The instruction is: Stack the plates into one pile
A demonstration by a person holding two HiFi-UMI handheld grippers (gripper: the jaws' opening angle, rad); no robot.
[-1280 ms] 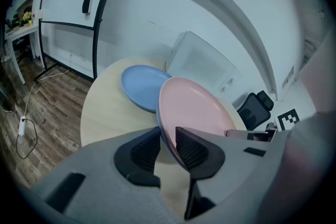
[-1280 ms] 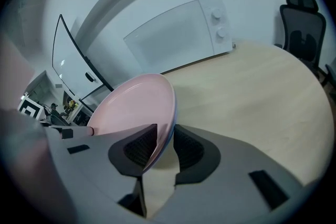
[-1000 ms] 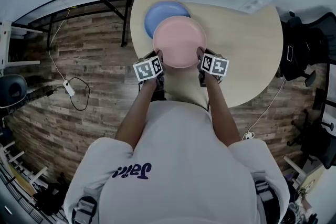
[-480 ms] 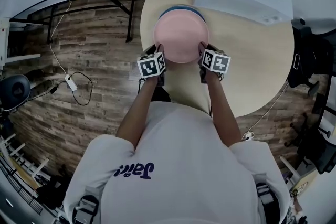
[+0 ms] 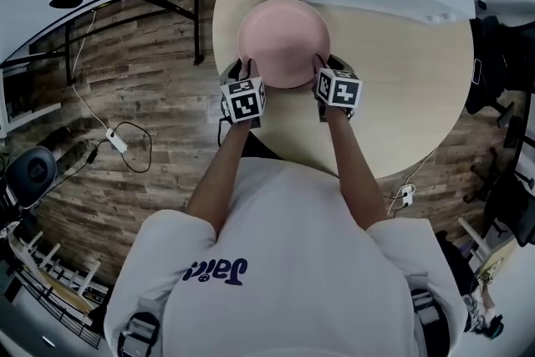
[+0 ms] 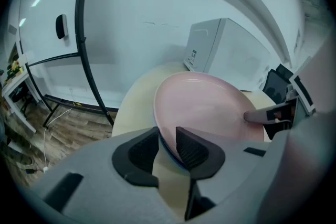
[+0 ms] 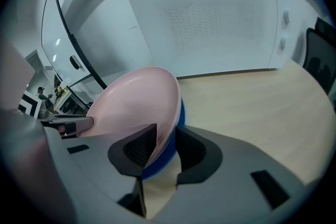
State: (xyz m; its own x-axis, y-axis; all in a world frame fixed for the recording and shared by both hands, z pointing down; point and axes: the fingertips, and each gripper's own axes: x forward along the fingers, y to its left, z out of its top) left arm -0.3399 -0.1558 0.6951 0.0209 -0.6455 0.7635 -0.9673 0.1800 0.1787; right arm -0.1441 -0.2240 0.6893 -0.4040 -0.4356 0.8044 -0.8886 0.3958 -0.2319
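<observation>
Pink plate (image 5: 282, 42) over blue plate (image 7: 160, 165) on surface (image 5: 401, 79). Left gripper (image 5: 248, 69) fingers clamp rim. Right gripper (image 5: 322, 68) fingers just easing open, rim still between. Release both evenly, withdraw outward, keep pile centred.

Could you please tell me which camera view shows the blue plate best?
The right gripper view: the blue plate shows as a broad band of rim under the pink plate. The left gripper view shows only a thin dark edge of it, and in the head view the pink plate hides it.
</observation>
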